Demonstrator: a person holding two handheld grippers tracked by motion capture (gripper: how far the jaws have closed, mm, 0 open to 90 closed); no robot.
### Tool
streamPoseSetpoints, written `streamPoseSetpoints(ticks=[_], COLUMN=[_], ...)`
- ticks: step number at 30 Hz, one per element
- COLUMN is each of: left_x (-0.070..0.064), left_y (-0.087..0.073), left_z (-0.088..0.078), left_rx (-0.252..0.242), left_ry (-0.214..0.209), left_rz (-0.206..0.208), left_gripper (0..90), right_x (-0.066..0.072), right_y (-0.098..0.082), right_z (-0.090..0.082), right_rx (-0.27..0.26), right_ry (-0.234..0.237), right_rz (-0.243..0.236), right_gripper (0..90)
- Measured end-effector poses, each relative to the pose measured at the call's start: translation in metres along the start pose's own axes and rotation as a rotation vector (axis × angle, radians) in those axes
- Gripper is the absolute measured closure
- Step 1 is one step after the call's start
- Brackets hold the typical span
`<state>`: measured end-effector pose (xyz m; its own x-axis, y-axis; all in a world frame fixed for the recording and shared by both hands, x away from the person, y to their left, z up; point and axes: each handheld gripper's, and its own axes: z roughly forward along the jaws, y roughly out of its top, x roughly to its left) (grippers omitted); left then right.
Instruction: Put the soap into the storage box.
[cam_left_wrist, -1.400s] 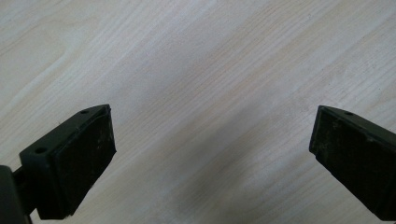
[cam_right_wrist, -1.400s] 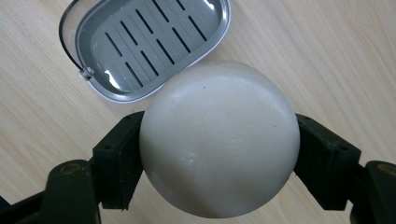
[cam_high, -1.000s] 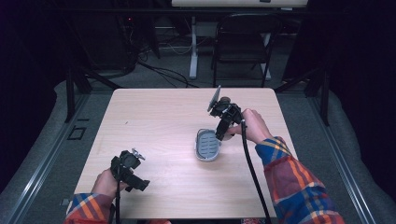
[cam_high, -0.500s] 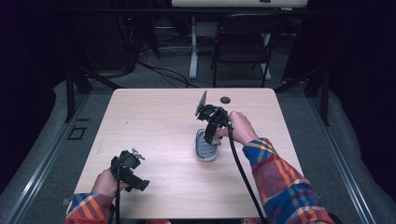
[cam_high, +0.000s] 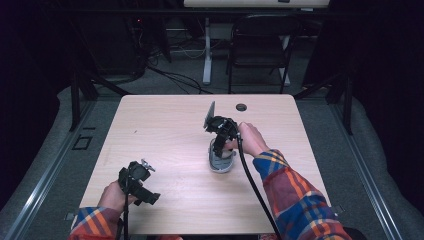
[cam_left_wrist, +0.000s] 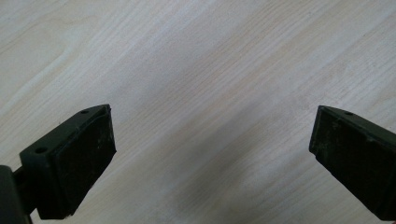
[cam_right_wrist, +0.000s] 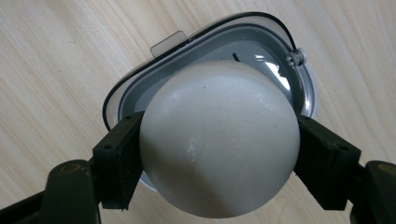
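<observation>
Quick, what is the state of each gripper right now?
Left gripper: open, fingers wide apart, nothing between them, above bare table.
Right gripper: shut on the white rounded object, over the grey case.

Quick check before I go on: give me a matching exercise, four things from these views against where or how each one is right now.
Things:
1. right gripper
2. left gripper
3. grey soap dish
4. small dark round spot

States:
A. jaws wide apart over bare table, nothing between them
B. on the tabletop near its far edge
C. shut on a pale rounded bar of soap
D. lying on the table, right under the held soap

Pairs: 1-C, 2-A, 3-D, 4-B
</observation>
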<state>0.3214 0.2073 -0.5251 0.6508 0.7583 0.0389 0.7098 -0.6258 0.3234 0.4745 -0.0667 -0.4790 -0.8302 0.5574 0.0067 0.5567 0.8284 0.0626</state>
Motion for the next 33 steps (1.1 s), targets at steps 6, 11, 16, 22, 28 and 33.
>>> streamPoseSetpoints(ticks=[6,11,16,22,28,33], left_x=[0.000,0.000,0.000,0.000,0.000,0.000], left_y=[0.000,0.000,0.000,0.000,0.000,0.000], left_z=[0.000,0.000,0.000,0.000,0.001,0.000], left_rx=[0.001,0.001,0.002,0.003,0.012,0.011], left_ry=[0.000,-0.001,0.001,0.001,0.004,0.004], left_rz=[0.000,-0.003,0.000,0.000,0.001,0.001], left_gripper=[0.1,0.1,0.1,0.1,0.2,0.2], right_x=[0.000,0.000,0.002,0.001,-0.002,-0.003], right_y=[0.001,0.001,0.001,-0.001,-0.002,-0.003], right_z=[0.011,0.017,0.021,0.026,0.030,0.030], right_rx=[0.021,0.029,0.018,0.027,0.020,0.017], right_ry=[0.003,-0.005,-0.016,-0.015,-0.013,-0.010], right_rz=[-0.004,-0.007,-0.026,-0.025,-0.027,-0.024], right_gripper=[24.3,24.3,24.3,24.2,24.1,24.0])
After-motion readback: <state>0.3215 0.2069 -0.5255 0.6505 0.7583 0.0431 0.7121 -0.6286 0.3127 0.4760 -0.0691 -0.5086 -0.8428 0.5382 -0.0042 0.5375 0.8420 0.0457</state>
